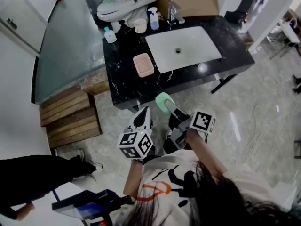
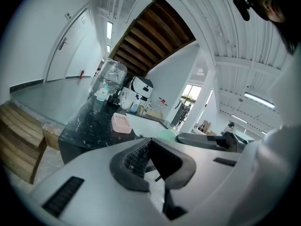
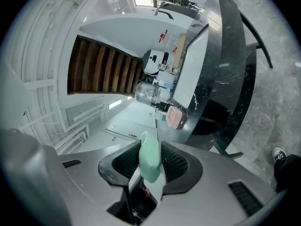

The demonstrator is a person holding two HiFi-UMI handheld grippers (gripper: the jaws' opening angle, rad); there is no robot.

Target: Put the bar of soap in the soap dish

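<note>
A person stands before a black marble tabletop (image 1: 126, 86), a two-jaw gripper in each hand. The right gripper (image 1: 168, 106) has its jaws clamped on a mint-green bar of soap (image 1: 163, 100). The bar is smooth, with rounded edges, and is gripped by its broad faces so that one end juts past the jaw tips. In the right gripper view the bar (image 3: 150, 160) stands on edge between the two ribbed dark pads. It hangs in the air over the pale stone floor (image 1: 244, 107), just short of the tabletop's near edge.

The pink rectangular soap dish (image 1: 143, 64), its top studded with small bumps, sits on the tabletop just beside the left rim of the white oblong sink basin (image 1: 197, 51), well apart from the bar. The left gripper (image 1: 142, 116) is held close beside the right one, its jaws drawn together with nothing between them.

Behind the basin stand a chrome tap (image 1: 173, 13), a blue spray bottle (image 1: 154, 19) and an open cardboard box (image 1: 188, 4). Slatted wooden steps (image 1: 70, 114) lie to the left of the tabletop.
</note>
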